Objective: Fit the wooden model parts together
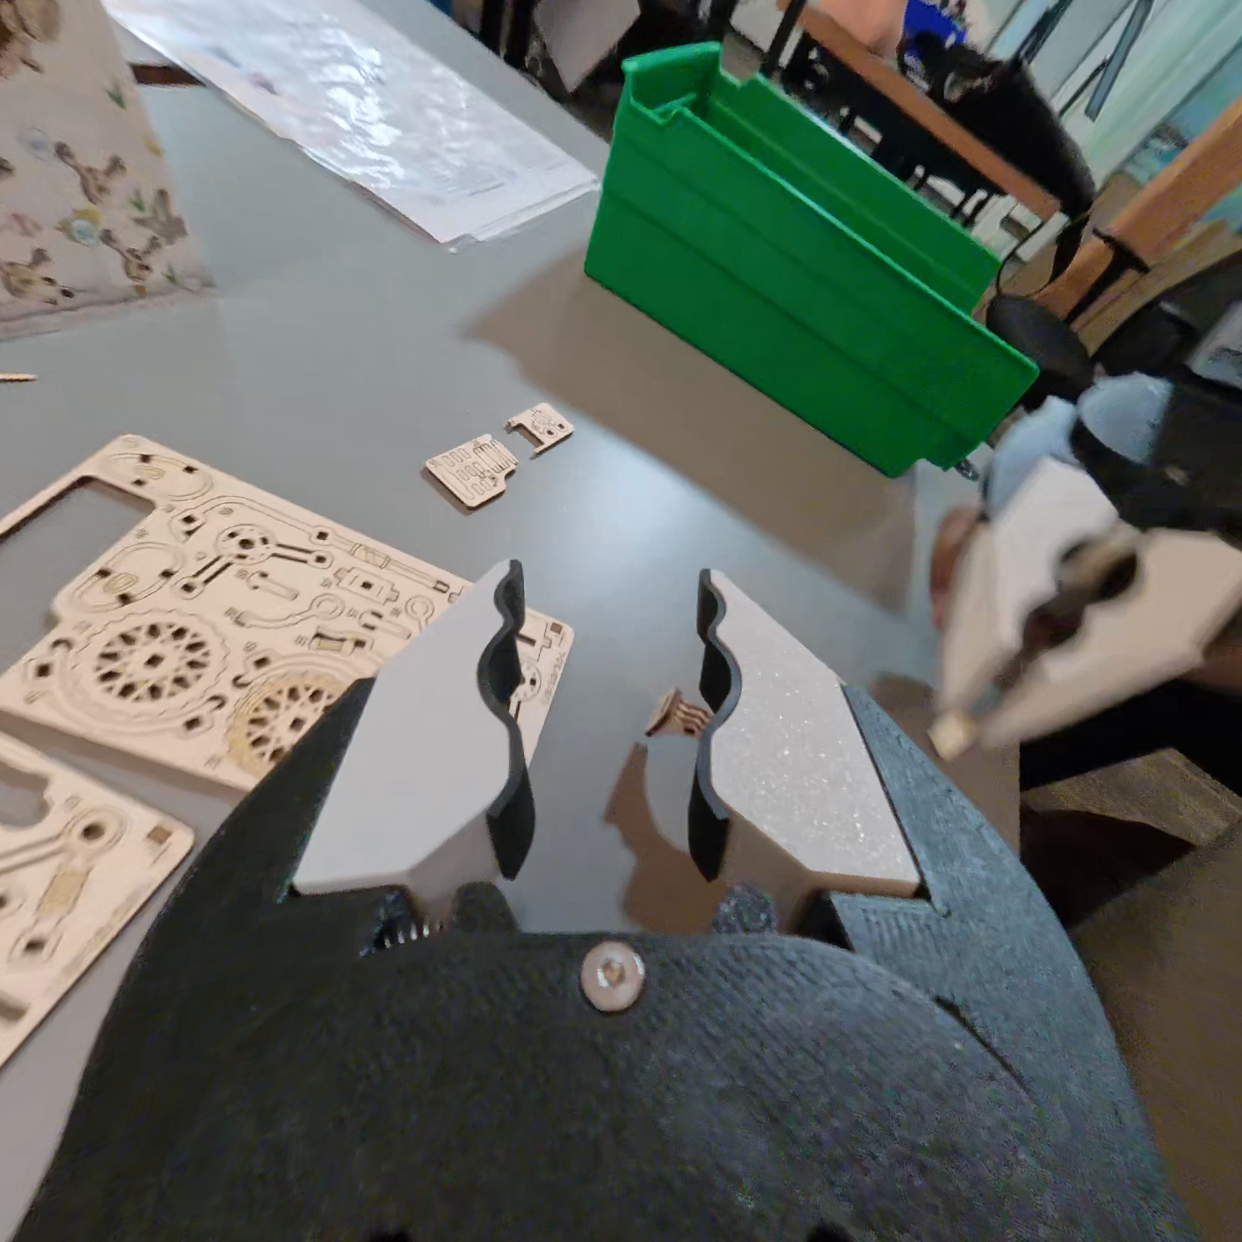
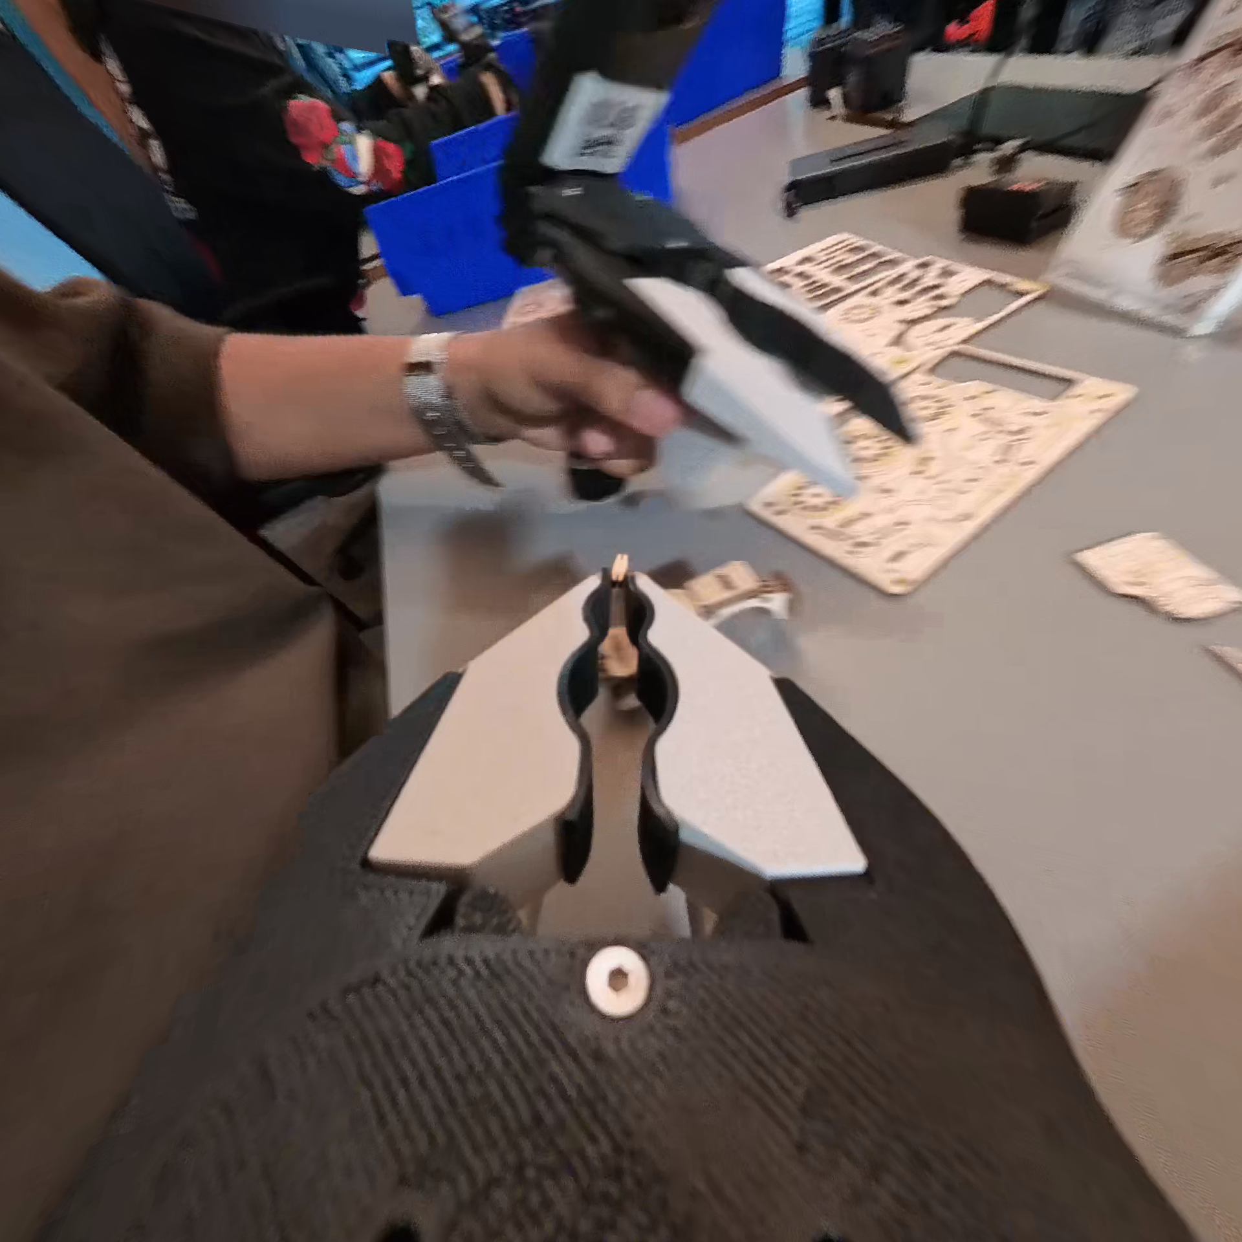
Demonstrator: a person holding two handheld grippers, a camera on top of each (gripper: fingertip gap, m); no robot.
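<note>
Left gripper (image 1: pixel 608 591), fingers apart and empty, hovers above the grey table (image 1: pixel 336 349); a small assembled wooden part (image 1: pixel 675 716) lies just beside its right finger, lower centre of frame. Right gripper (image 2: pixel 619 581), fingers clamped on a thin wooden piece (image 2: pixel 619 645), appears centre frame in its own view. Laser-cut plywood sheet (image 1: pixel 201 618) lies at left; green bin (image 1: pixel 793 255) at upper right. The parts are probably light, stiff and brittle: grip flat faces near the joint, not slender tabs.
</note>
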